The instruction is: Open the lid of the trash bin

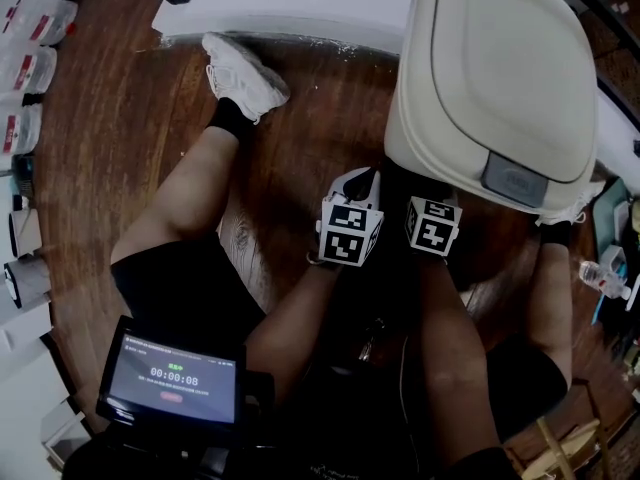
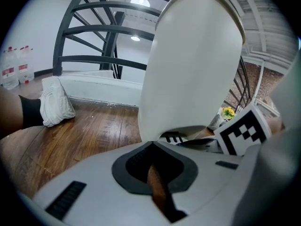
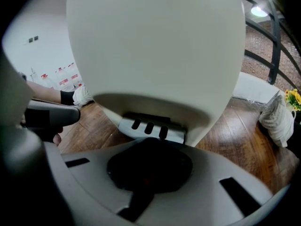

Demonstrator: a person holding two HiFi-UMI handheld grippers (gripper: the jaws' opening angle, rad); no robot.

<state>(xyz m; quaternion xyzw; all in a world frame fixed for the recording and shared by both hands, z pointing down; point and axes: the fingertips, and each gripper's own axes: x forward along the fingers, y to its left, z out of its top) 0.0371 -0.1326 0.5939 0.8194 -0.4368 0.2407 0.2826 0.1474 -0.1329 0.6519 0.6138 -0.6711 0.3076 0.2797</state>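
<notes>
A cream trash bin (image 1: 500,68) stands on the wood floor with its lid (image 1: 520,28) down; a grey latch plate (image 1: 515,179) sits at the lid's front edge. At the foot of the bin is a grey pedal (image 3: 151,128) with three slots, also showing in the left gripper view as the pedal (image 2: 175,138). My left gripper (image 1: 362,181) is low in front of the bin's left side, with its jaws shut and nothing held (image 2: 151,144). My right gripper (image 1: 428,200) points at the pedal from just short of it, jaws shut and empty (image 3: 149,144).
The person's bare legs and white sneakers (image 1: 243,76) flank the bin. A screen with a timer (image 1: 172,378) sits at the lower left. A white step (image 1: 290,13) and dark railing (image 2: 84,32) run behind the bin. Bottles (image 1: 25,68) line the left edge.
</notes>
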